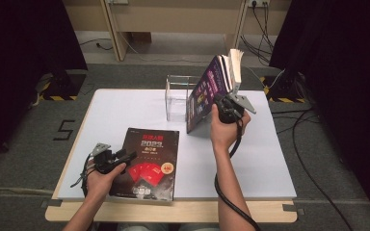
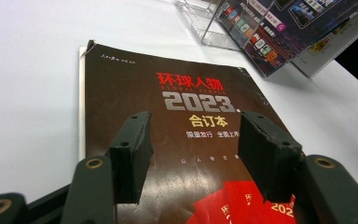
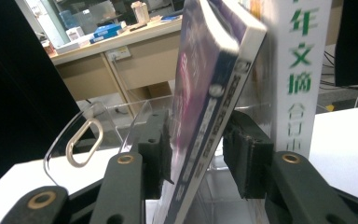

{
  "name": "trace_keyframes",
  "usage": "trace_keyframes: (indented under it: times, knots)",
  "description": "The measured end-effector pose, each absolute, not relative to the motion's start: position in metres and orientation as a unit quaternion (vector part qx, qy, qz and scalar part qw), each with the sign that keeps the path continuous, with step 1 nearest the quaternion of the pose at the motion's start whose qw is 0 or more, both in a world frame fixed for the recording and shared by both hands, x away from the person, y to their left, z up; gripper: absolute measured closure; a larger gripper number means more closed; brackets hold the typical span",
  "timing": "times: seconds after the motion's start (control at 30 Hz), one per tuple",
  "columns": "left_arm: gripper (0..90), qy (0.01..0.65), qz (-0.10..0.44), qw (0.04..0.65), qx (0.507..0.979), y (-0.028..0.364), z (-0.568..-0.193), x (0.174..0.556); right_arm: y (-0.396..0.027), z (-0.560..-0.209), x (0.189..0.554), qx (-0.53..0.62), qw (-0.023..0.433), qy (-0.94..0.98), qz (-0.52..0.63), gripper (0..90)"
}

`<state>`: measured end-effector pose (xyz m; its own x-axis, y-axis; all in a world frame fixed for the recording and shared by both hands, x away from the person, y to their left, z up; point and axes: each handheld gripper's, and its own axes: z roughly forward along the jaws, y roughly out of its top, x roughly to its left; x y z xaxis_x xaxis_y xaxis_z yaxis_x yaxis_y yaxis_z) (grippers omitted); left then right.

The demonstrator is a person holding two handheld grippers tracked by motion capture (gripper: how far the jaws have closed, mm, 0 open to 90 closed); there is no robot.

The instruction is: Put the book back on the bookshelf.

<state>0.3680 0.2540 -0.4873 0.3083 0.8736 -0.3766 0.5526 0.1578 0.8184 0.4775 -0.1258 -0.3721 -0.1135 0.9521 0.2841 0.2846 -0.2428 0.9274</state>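
Note:
A dark brown magazine (image 1: 149,159) with red "2023" lettering lies flat at the table's front left. My left gripper (image 1: 125,156) hovers at its left edge. Its jaws stand open over the cover (image 2: 186,93) with nothing between them (image 2: 193,149). At the back right a purple book (image 1: 207,94) leans tilted against a clear acrylic stand (image 1: 176,96), with a white-spined book (image 1: 235,62) behind it. My right gripper (image 1: 224,102) is at the purple book's lower spine. The spine (image 3: 209,70) runs between its open jaws (image 3: 198,154), and the right pad stands apart from it.
The white table top (image 1: 125,106) has bare room at the left and at the right of the books. The acrylic stand's curved wall with an oval slot (image 3: 74,135) stands just beyond my right jaws. Cables trail on the floor at the right (image 1: 313,125).

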Motion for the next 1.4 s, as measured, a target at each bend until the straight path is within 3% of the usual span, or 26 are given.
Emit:
trace_keyframes:
  times: [0.43,0.83,0.97,1.4]
  knots:
    - [43.7,0.566,0.158,0.509,0.630,0.254,-0.487,0.368,-0.120,-0.368,0.491,0.591,0.327,0.526,0.517,67.8]
    - [43.7,0.566,0.158,0.508,0.630,0.255,-0.487,0.369,-0.112,-0.370,0.496,0.597,0.336,0.515,0.515,62.0]
    - [43.7,0.566,0.158,0.508,0.630,0.255,-0.487,0.369,-0.112,-0.370,0.497,0.595,0.337,0.526,0.506,70.8]
    - [43.5,0.568,0.158,0.509,0.628,0.256,-0.487,0.368,-0.093,-0.359,0.500,0.568,0.331,0.555,0.509,74.8]
